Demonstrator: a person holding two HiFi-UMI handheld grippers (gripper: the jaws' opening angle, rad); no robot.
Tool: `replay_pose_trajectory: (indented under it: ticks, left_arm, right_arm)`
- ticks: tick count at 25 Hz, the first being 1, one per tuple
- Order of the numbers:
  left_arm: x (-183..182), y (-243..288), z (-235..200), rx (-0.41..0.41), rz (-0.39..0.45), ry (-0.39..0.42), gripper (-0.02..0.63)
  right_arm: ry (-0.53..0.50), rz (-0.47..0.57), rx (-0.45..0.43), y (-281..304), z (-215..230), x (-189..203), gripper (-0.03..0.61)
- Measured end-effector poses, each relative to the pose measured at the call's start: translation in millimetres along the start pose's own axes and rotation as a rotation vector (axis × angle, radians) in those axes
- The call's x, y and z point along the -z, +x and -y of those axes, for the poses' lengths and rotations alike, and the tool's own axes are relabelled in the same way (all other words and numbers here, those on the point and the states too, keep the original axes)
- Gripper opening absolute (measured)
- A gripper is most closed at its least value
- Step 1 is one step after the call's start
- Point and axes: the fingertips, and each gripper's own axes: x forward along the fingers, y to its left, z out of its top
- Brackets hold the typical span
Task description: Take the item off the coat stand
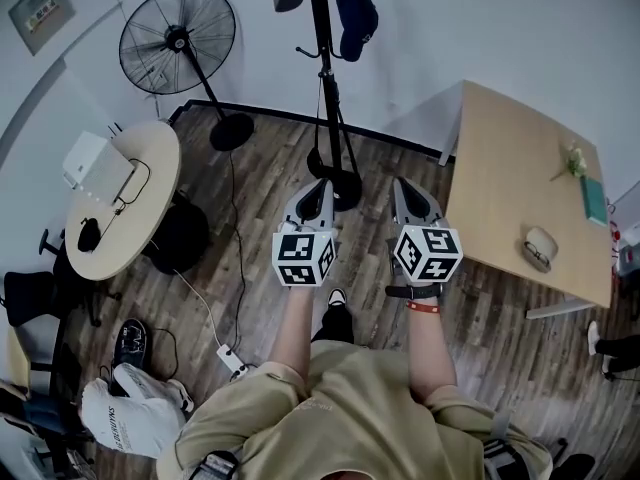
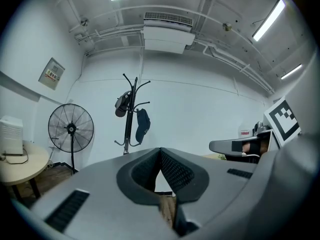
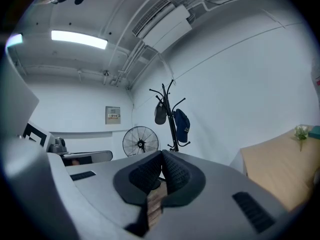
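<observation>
While the left gripper and right gripper hover closed and empty before the coat stand, its blue cap looks soft, light, best pinched at the brim.

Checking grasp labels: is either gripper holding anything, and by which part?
Nothing held: left gripper and right gripper are shut and empty.
</observation>
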Motion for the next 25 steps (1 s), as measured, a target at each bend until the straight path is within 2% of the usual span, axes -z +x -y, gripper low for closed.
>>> replay_pose_trajectory:
  ticks: [17, 22, 25]
  left_arm:
    - [-27.0, 160.8, -106.6, 0.056, 0.013, 0.010, 0.023]
    - [-24.0, 197.8, -132.5, 0.068, 0.000, 0.040, 0.023]
    - [-17.3, 215.6, -144.7, 0.105, -0.024, 0.035, 0.023]
  right_arm:
    - [0.002, -0.024, -0.012, 189.0, 19.2, -17.0, 0.017]
    - [0.018, -0.026, -0.001, 236.2, 30.2, -18.8, 0.018]
    - [0.012, -0.028, 0.006, 258.4, 32.1, -19.3, 0.018]
